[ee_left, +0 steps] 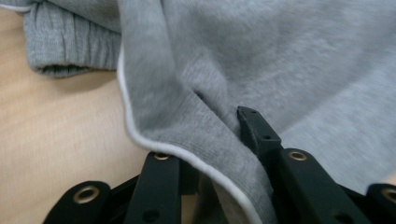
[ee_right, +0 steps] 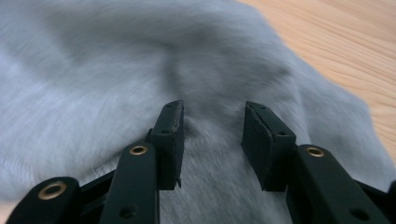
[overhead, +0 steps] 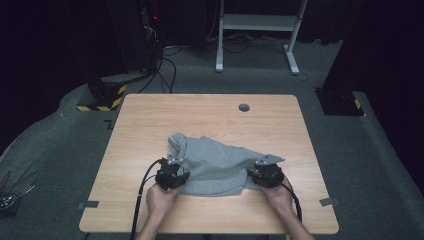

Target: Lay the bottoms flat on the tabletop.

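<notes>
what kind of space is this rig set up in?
Probably a lab or recording studio, not a home: a lone wooden table on grey carpet, dark curtained walls, cables running to an equipment rack, and hazard-striped stand bases.

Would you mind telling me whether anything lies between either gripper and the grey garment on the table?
Nothing visible does. The left gripper has the grey garment draped between its jaws at the white-piped edge, and the right gripper stands open directly over the cloth.

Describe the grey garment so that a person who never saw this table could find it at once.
On the wooden table, look at the near half, between the two grippers. The grey garment lies there crumpled; it is soft sweatshirt cloth with a thin white edge, unlike the small dark round hole near the far edge.
</notes>
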Action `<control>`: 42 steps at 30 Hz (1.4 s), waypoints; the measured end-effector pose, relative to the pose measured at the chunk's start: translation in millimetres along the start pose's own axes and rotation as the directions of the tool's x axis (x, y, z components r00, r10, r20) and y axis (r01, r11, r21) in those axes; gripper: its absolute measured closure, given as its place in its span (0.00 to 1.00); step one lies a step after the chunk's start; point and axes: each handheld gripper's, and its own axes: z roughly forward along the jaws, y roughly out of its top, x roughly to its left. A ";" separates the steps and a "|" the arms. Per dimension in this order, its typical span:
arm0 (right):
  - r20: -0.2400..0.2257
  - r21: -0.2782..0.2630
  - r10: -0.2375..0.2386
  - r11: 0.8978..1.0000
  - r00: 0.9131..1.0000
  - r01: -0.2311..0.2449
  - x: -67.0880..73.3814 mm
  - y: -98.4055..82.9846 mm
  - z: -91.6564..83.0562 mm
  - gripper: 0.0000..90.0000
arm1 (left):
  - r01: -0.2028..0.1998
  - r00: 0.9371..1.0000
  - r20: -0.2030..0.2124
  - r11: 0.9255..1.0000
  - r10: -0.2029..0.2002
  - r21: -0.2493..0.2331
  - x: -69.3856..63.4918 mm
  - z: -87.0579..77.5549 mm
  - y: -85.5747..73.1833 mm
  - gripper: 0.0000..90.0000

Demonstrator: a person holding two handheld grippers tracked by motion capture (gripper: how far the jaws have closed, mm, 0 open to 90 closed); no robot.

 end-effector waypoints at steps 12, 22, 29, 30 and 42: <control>-0.033 0.029 -0.024 0.999 0.999 0.025 -4.2 -8.5 -13.2 0.97 | 0.002 0.999 0.047 0.997 0.001 -0.076 -1.9 -16.5 8.0 0.93; -0.031 -0.077 -0.070 0.995 0.997 0.067 -4.9 -14.2 -68.6 0.99 | 0.029 0.998 0.052 0.990 -0.022 -0.138 11.7 -75.1 -5.9 0.96; -0.158 -0.032 -0.098 0.995 0.983 0.094 9.2 -32.2 -73.2 0.90 | 0.077 0.993 0.089 0.995 -0.083 0.064 12.3 -63.8 -32.7 0.87; -0.158 -0.037 -0.104 0.994 0.982 0.099 11.7 -31.7 -70.7 0.87 | 0.085 0.992 0.086 0.994 -0.091 0.071 12.6 -61.5 -34.2 0.83; -0.029 -0.027 0.020 0.999 0.999 -0.021 -13.8 26.9 -14.3 0.63 | 0.084 0.996 0.016 0.996 -0.084 0.010 12.1 -32.1 -12.1 0.74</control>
